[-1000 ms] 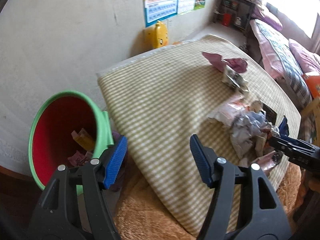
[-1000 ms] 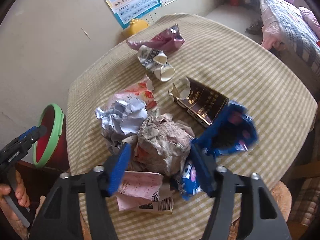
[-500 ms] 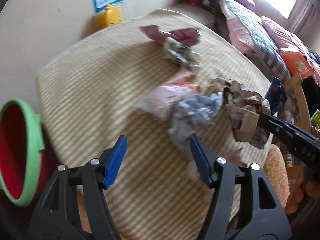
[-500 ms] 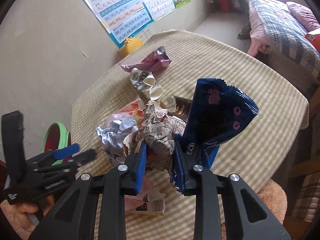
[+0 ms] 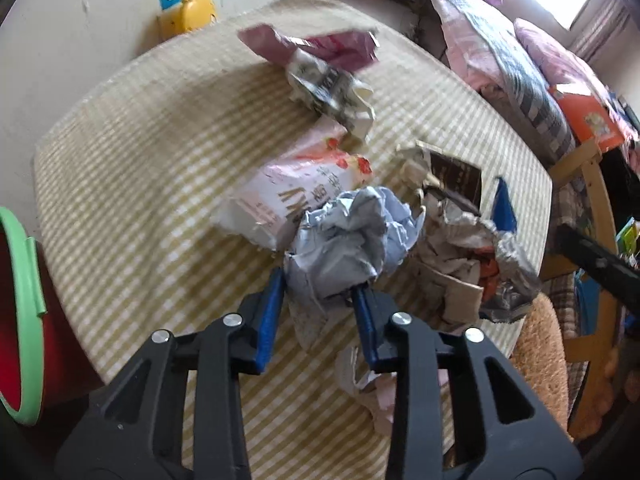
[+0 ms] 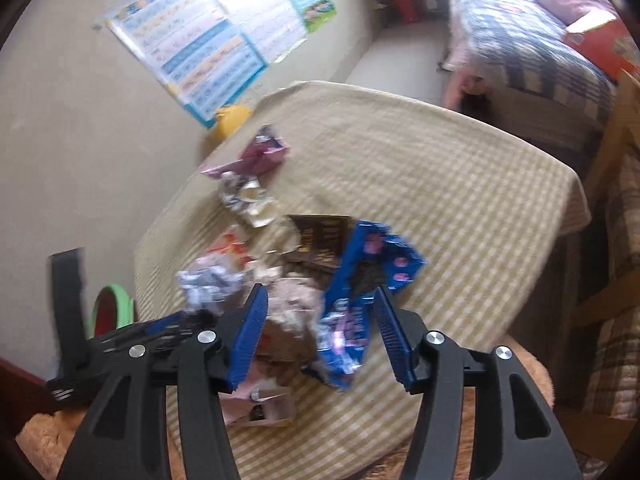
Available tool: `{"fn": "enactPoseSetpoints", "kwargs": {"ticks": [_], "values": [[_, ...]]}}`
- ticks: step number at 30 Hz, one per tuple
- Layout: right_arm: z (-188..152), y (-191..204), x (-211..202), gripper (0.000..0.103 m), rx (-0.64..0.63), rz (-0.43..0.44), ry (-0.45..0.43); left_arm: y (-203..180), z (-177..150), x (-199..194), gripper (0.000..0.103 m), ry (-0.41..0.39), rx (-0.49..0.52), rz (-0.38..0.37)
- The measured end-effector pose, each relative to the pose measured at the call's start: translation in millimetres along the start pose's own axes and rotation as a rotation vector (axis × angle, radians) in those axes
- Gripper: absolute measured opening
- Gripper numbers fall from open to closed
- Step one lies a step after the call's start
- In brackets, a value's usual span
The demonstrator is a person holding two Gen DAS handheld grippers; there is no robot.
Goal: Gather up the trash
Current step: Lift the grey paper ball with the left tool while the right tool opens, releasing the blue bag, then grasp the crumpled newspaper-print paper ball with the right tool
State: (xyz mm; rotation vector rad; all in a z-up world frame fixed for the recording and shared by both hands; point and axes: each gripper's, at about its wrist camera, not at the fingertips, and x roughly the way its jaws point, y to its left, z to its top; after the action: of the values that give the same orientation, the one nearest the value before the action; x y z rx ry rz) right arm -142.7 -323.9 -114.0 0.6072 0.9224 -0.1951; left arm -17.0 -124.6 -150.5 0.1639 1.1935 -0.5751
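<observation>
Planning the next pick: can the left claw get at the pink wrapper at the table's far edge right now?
Probably not yet: the left claw is closing around the grey crumpled paper, and the pink wrapper lies beyond the pile.

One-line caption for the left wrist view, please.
Left gripper closing around a crumpled grey paper ball amid wrappers on the checked tablecloth, with the green-rimmed bin at left.

The right gripper (image 6: 318,334) hangs over the table (image 6: 460,200), its jaws opening, with a blue wrapper (image 6: 360,292) and a crumpled paper wad (image 6: 292,312) between them (neither visibly pressed by a pad). The left gripper (image 6: 188,320) reaches in at lower left, beside grey paper (image 6: 210,284). A green bin (image 6: 116,304) shows behind it.
</observation>
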Motion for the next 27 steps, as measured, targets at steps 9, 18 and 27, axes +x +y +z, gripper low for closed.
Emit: {"fn": "enactPoseSetpoints", "kwargs": {"ticks": [9,18,27], "values": [[0,-10,13,0.059,0.063,-0.013,0.041,30,3,-59,0.033,-0.166,-0.074,0.06],[-1,36,21,0.059,-0.079,0.005,0.054,55,7,-88,0.033,-0.251,-0.134,0.113],[-9,62,43,0.058,-0.182,-0.034,0.093,63,3,-91,0.033,-0.26,-0.144,0.107]]}}
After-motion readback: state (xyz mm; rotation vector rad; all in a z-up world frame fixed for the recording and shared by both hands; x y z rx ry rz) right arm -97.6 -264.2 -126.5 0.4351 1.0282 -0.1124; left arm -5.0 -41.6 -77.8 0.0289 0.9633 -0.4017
